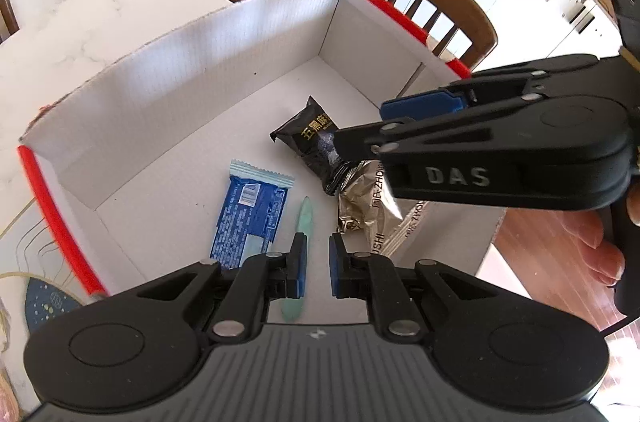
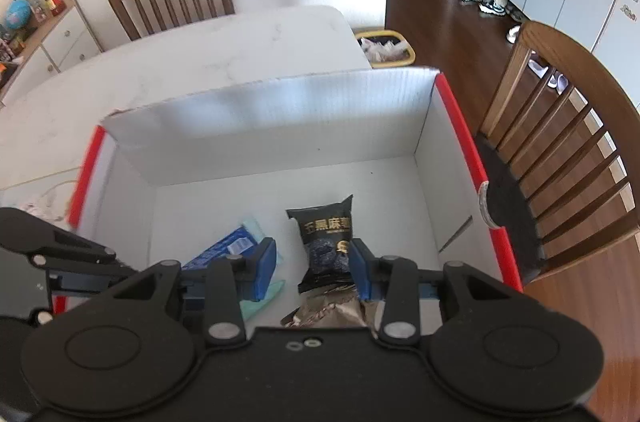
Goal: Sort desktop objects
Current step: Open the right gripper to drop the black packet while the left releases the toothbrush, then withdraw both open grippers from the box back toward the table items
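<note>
White cardboard box holds black packet (released, judged); right gripper spread, left gripper nearly closed, empty. Next: fetch another object.

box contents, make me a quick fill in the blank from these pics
1. The box has side rims edged in ____.
2. The pen lying in the box is pale ____.
3. The snack bar left of the pen has a ____ wrapper.
4. The black packet partly overlaps a crumpled ____ wrapper.

Missing words: red; green; blue; gold
</note>
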